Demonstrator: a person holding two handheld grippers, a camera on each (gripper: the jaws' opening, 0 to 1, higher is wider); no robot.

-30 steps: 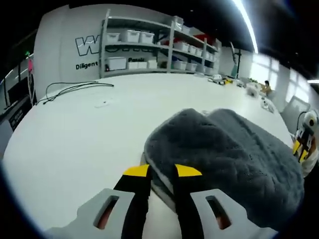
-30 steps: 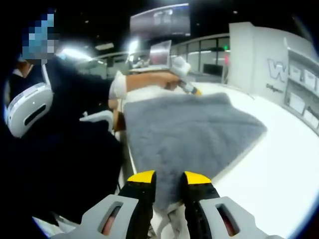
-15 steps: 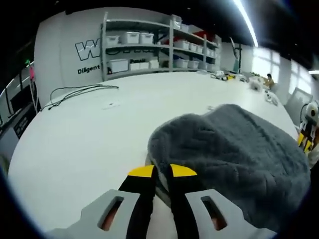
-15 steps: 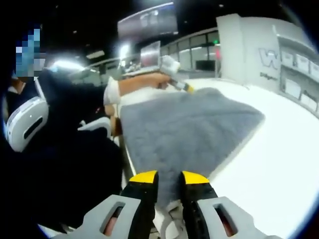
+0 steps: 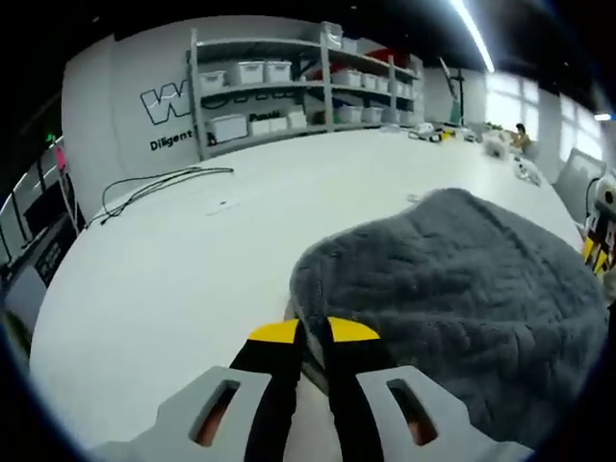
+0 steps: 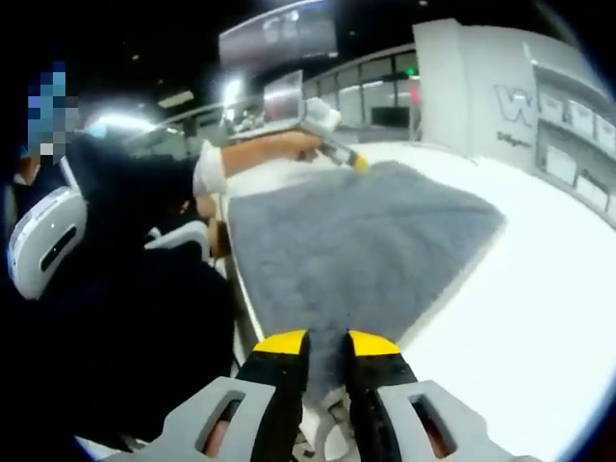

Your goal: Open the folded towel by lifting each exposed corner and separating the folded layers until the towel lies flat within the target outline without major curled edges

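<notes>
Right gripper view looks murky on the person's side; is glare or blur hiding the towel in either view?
Right gripper view: the person's side is dark, ceiling lights flare, yet the towel reads clearly. Left gripper view: evenly lit and sharp, the table is bright without glare, and fisheye bends the shelves.

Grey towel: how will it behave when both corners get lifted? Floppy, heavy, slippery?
Likely floppy: the thick grey plush towel humps and sags between the left hand-held gripper and right hand-held gripper. Its deep pile suggests some weight and probably good grip. Edges may curl on the white table.
</notes>
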